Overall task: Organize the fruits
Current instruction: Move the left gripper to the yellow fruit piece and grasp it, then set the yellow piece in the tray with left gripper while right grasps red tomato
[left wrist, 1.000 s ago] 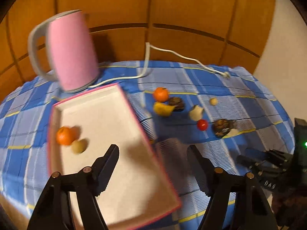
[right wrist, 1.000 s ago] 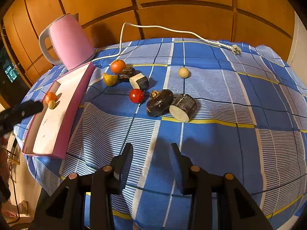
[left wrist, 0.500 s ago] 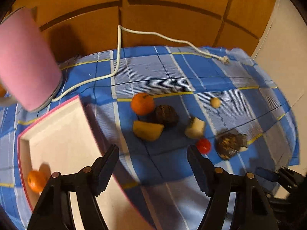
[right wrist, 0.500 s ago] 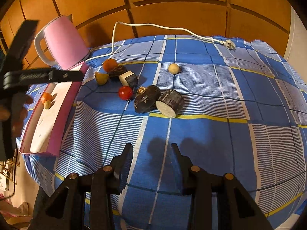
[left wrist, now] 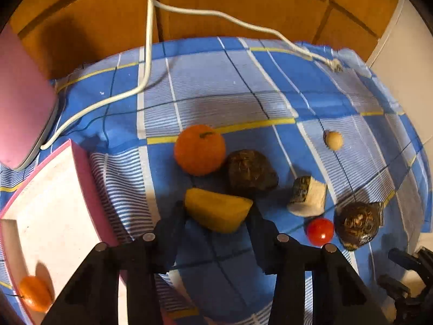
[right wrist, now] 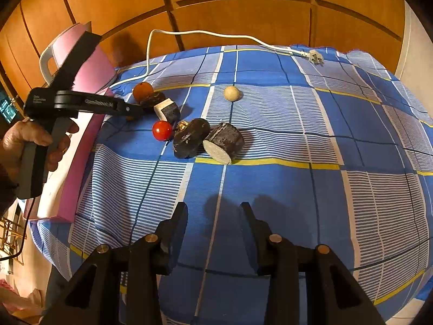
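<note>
My left gripper (left wrist: 217, 216) is open, its fingertips on either side of a yellow fruit wedge (left wrist: 217, 210) on the blue checked cloth; I cannot tell if they touch it. Behind the wedge lie an orange (left wrist: 199, 149) and a dark brown lump (left wrist: 250, 170). To the right are a white-cut chunk (left wrist: 308, 196), a red tomato (left wrist: 320, 231), a dark root piece (left wrist: 357, 226) and a small beige ball (left wrist: 334, 140). The pink-rimmed white tray (left wrist: 81, 168) at left holds a small orange (left wrist: 35, 292). My right gripper (right wrist: 213, 214) is open and empty over bare cloth, near the tomato (right wrist: 161, 130).
A pink kettle (left wrist: 21, 103) stands at the back left, its white cord (left wrist: 147, 54) running across the cloth to a plug (right wrist: 315, 57). Wooden panels close the back. The left gripper's handle and hand (right wrist: 40, 140) show over the tray in the right wrist view.
My left gripper has swung right from over the tray and dropped low, so its fingertips now flank the yellow wedge. The right gripper has hardly moved.
</note>
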`<state>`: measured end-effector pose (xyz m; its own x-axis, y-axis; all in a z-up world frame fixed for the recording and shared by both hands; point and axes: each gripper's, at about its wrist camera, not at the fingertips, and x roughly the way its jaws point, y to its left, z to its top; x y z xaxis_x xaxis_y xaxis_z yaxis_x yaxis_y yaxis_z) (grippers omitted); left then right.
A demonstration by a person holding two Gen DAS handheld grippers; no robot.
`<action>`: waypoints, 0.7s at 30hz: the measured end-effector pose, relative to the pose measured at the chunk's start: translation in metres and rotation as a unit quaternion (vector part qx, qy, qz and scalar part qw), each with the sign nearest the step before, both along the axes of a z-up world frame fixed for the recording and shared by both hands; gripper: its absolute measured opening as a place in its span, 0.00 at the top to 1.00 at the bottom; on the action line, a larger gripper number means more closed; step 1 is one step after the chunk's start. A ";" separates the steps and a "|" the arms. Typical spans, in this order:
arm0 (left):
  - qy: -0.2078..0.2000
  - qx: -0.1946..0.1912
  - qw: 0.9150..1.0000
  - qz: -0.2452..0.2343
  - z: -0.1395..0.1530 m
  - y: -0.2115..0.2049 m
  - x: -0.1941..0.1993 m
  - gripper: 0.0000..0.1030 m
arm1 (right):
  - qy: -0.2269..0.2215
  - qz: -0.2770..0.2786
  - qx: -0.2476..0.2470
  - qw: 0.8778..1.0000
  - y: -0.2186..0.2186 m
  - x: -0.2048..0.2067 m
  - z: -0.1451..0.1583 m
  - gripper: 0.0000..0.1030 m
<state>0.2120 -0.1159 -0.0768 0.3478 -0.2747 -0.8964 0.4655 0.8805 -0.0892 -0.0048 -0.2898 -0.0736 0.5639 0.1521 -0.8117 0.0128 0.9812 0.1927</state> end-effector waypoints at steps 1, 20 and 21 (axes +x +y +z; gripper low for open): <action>-0.002 -0.003 1.000 0.001 0.000 0.001 -0.001 0.57 | 0.000 0.000 -0.002 1.000 0.000 0.000 0.000 0.61; -0.095 -0.091 0.990 0.043 0.053 0.052 -0.110 0.59 | -0.003 -0.005 0.000 1.000 -0.010 0.007 0.007 0.61; -0.098 -0.091 0.990 0.045 0.054 0.055 -0.114 0.59 | -0.009 0.002 0.001 1.000 -0.008 0.010 0.012 0.61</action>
<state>0.0975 -0.0613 -0.0231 0.5400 -0.3854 -0.7482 0.4093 0.8970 -0.1666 0.0050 -0.2976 -0.0617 0.5779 0.1554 -0.8012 0.0063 0.9808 0.1947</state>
